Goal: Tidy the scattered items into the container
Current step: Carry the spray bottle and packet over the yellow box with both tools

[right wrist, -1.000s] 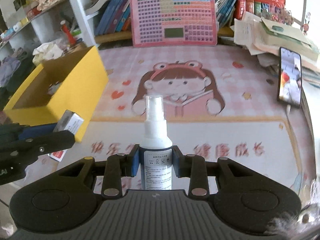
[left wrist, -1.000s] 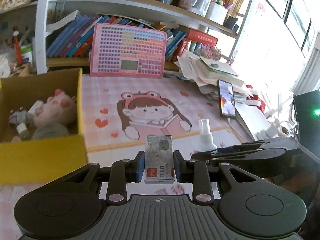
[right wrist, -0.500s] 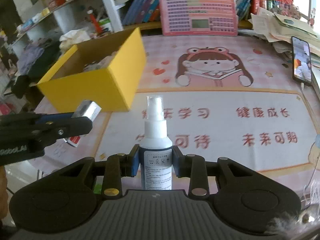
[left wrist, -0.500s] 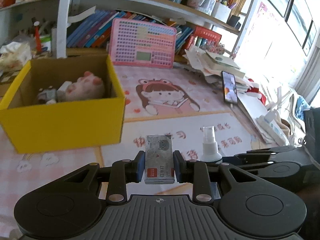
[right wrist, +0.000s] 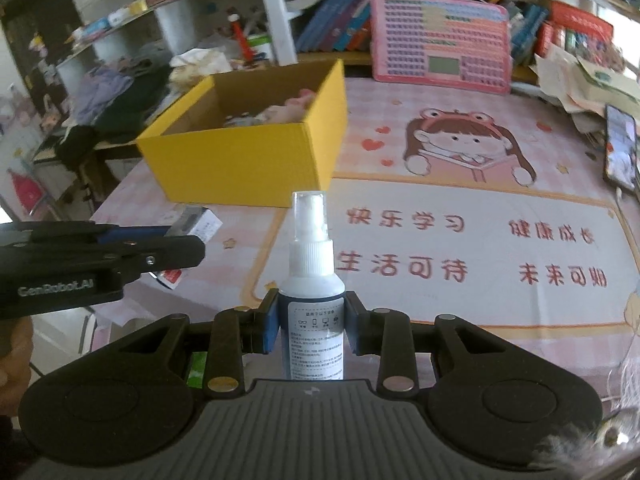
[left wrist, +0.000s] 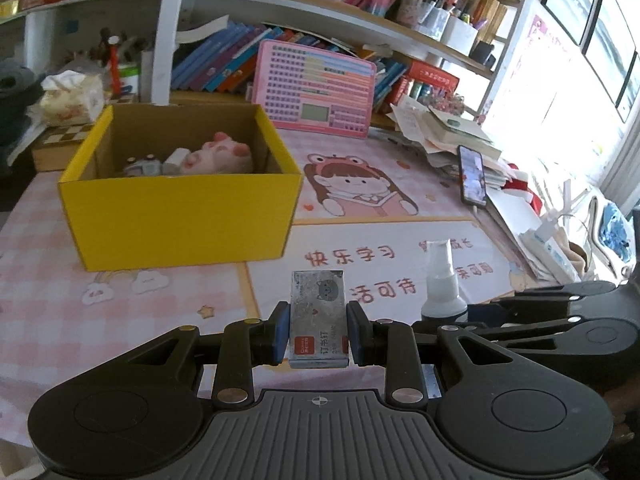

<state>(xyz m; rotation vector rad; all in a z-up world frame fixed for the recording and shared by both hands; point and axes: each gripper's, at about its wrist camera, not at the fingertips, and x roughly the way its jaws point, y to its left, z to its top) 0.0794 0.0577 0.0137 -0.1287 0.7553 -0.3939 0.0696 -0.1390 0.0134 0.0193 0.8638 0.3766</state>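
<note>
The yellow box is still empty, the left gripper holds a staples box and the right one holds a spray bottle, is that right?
Not quite. The yellow box is not empty: the left wrist view shows a pink plush toy and some small items already inside. The rest stands: the left gripper holds the staples box, and the right gripper holds the spray bottle.

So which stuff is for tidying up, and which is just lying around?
For the job:
- staple box in left tool
- spray bottle in right tool
- yellow box

Just lying about:
- pink toy keyboard
- phone
- books
</note>
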